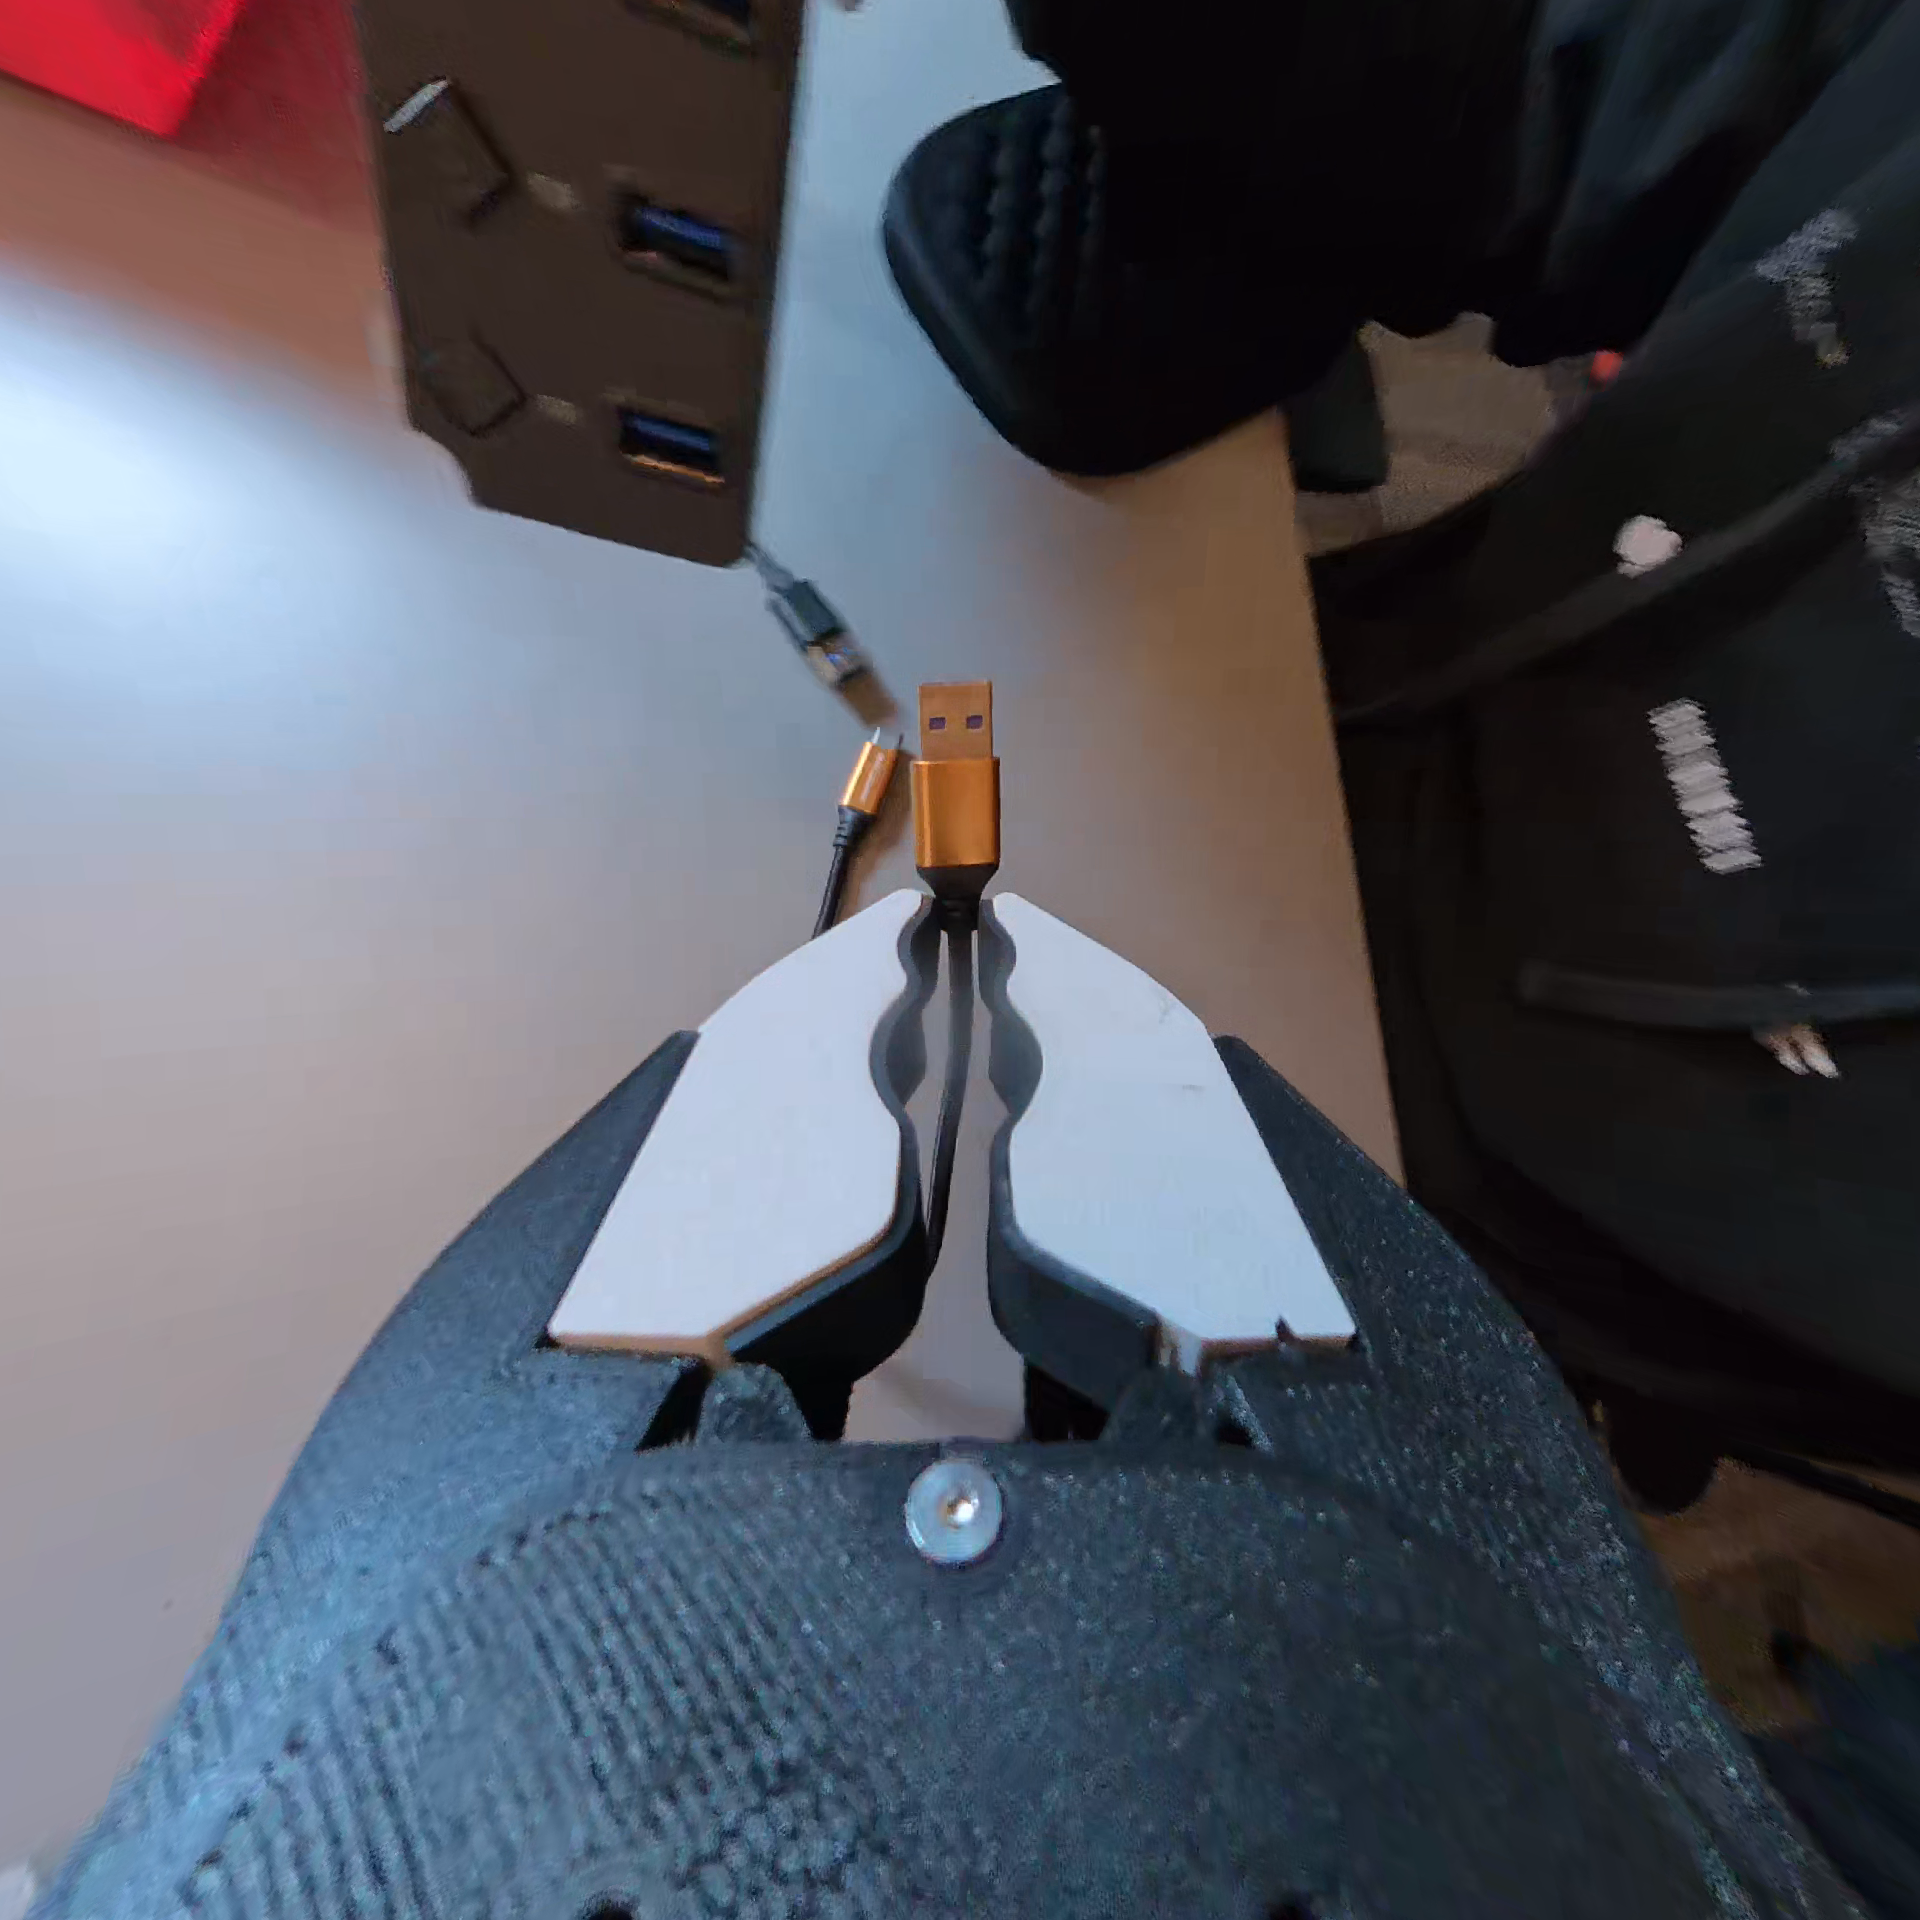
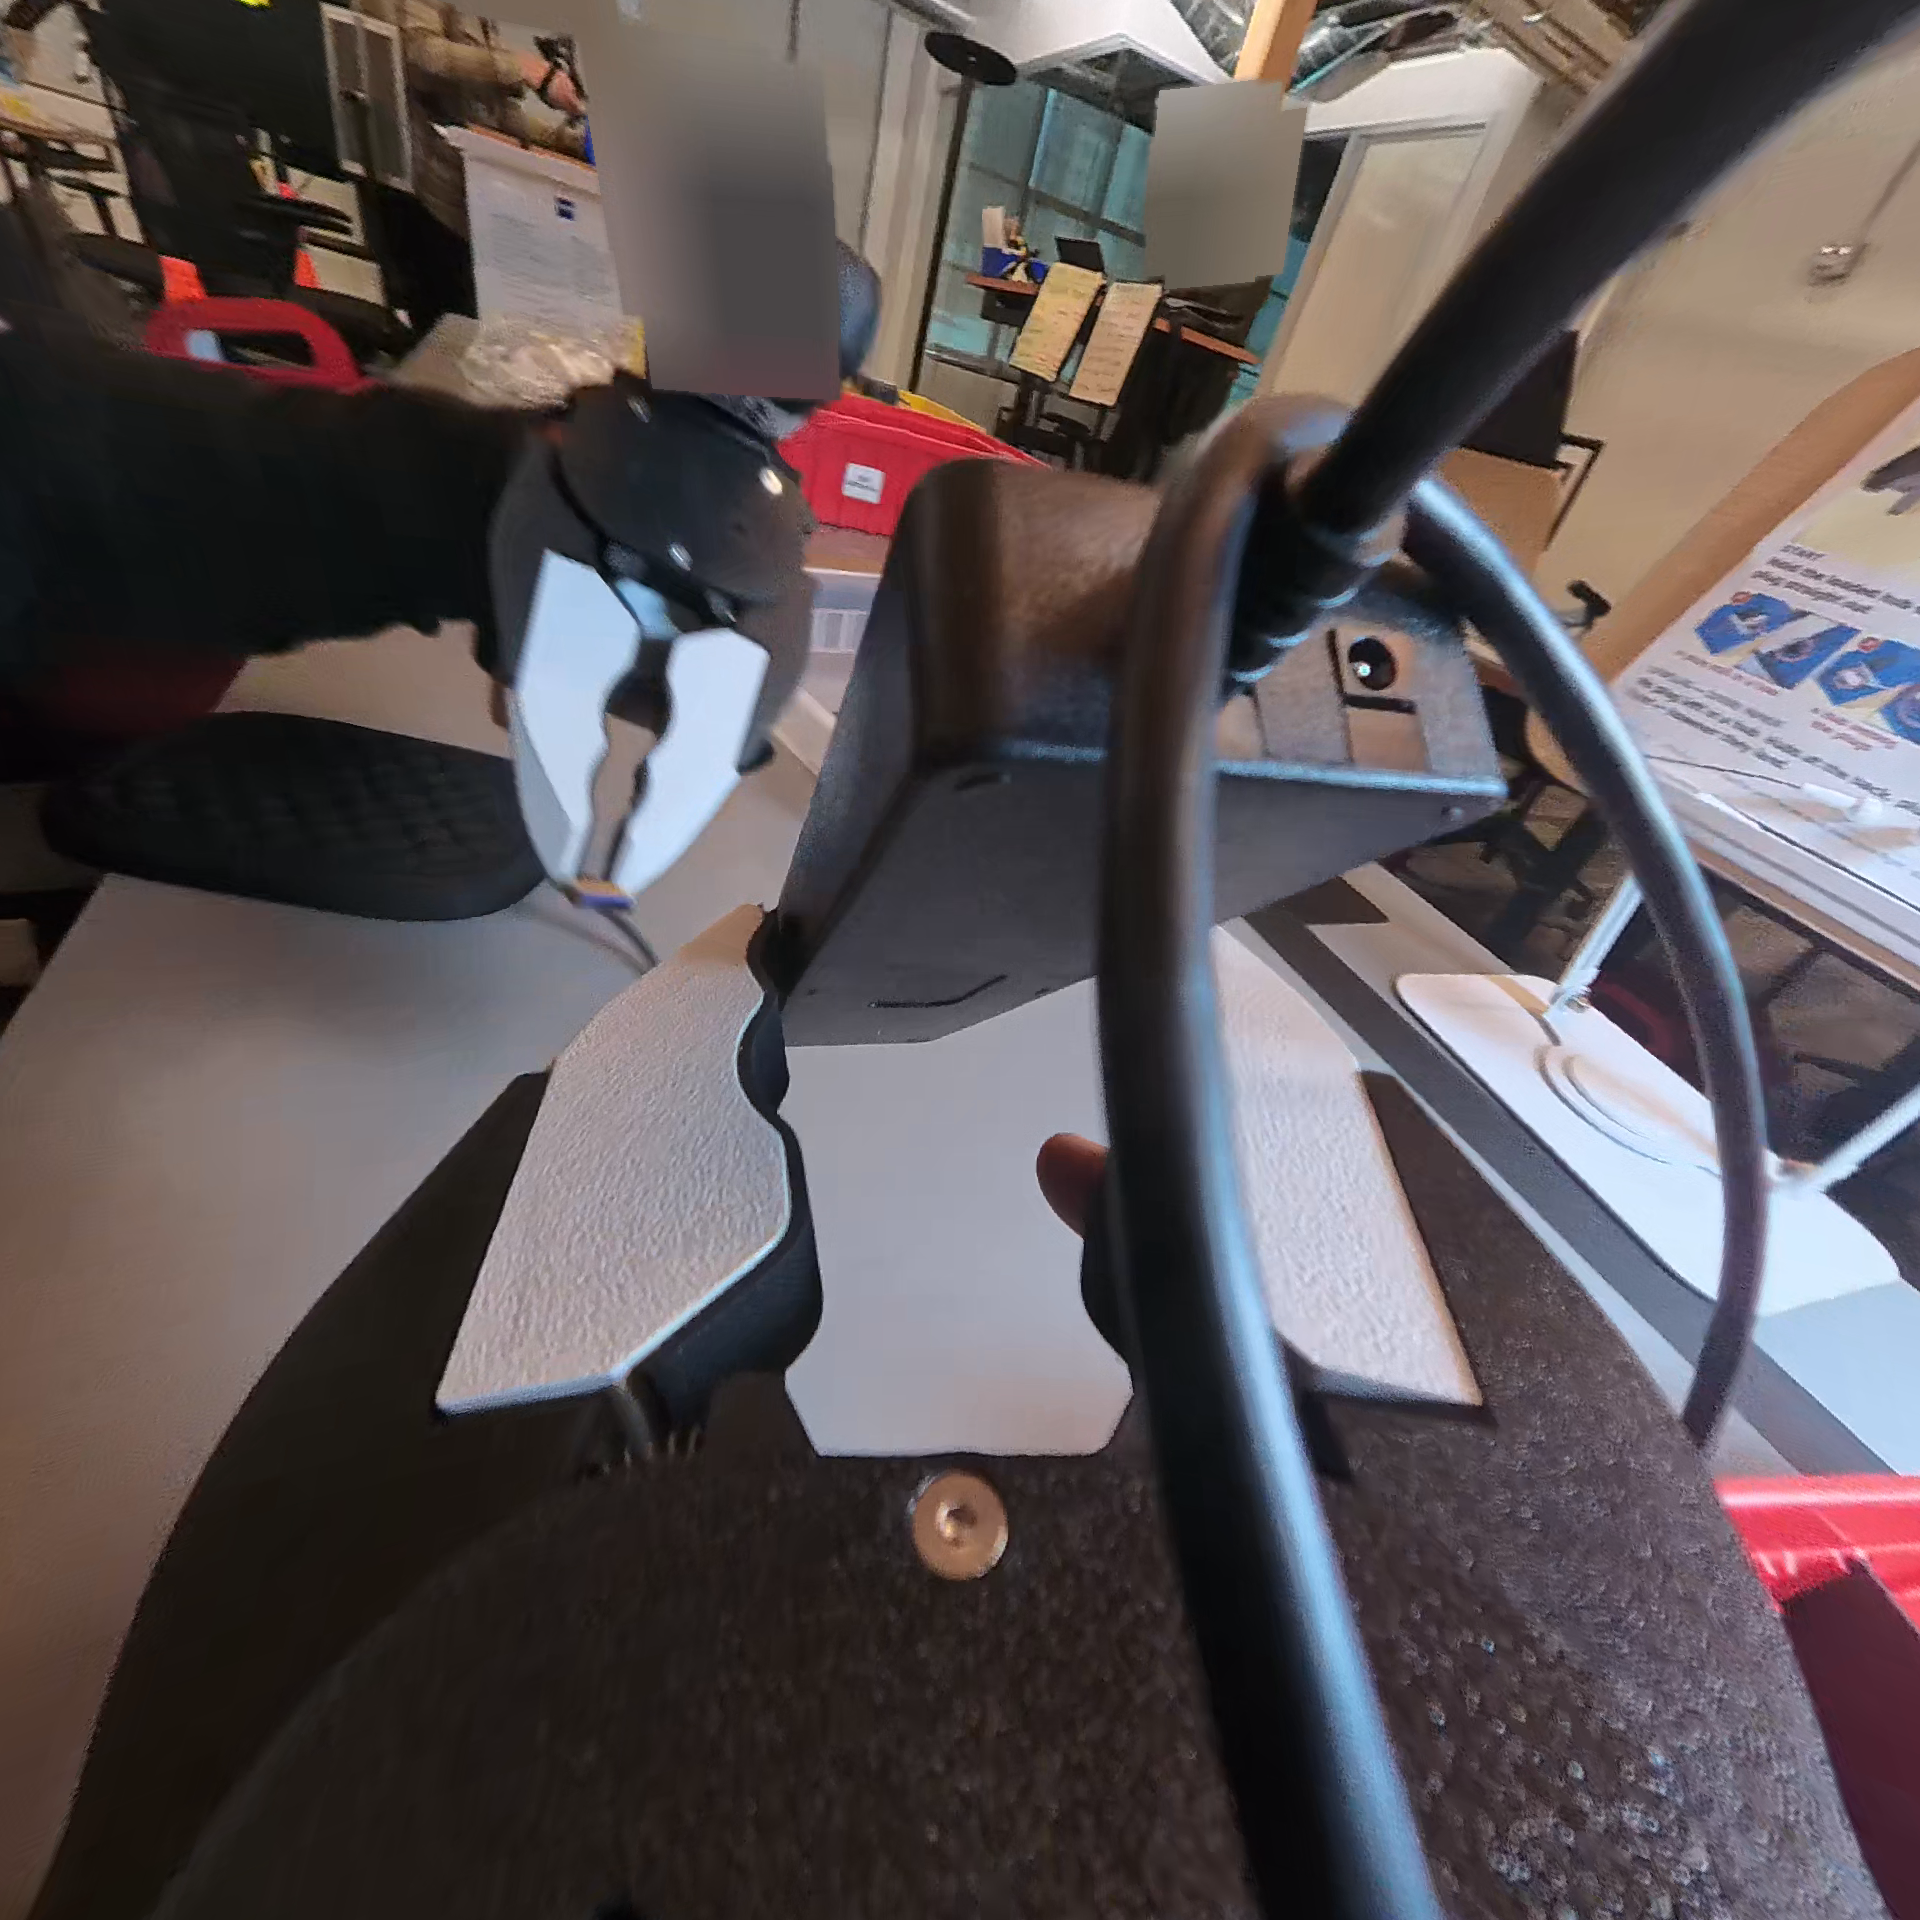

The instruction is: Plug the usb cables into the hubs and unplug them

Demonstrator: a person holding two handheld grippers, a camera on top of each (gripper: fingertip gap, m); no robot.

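Note:
My left gripper (image 1: 958, 906) is shut on the black cord just behind an orange USB-A plug (image 1: 957, 790), which points forward in the air. The dark USB hub (image 1: 582, 281) hangs ahead to the upper left, its blue ports (image 1: 670, 447) facing me, clear of the plug. The cable's small orange end (image 1: 871, 774) and a black USB plug (image 1: 826, 644) lie on the table. My right gripper (image 2: 935, 966) is shut on the hub (image 2: 1039, 810), held above the table; its right finger is mostly hidden by the hub's looping black cable (image 2: 1174, 1039). The left gripper (image 2: 623, 727) shows farther left.
The light table (image 1: 312, 831) spreads below. A black chair seat (image 1: 1091, 291) and a person's dark clothing (image 1: 1662, 831) are at the right. In the right wrist view, red bins (image 2: 894, 447), a white lamp base (image 2: 1558, 1081) and printed sheets (image 2: 1787, 686) stand around.

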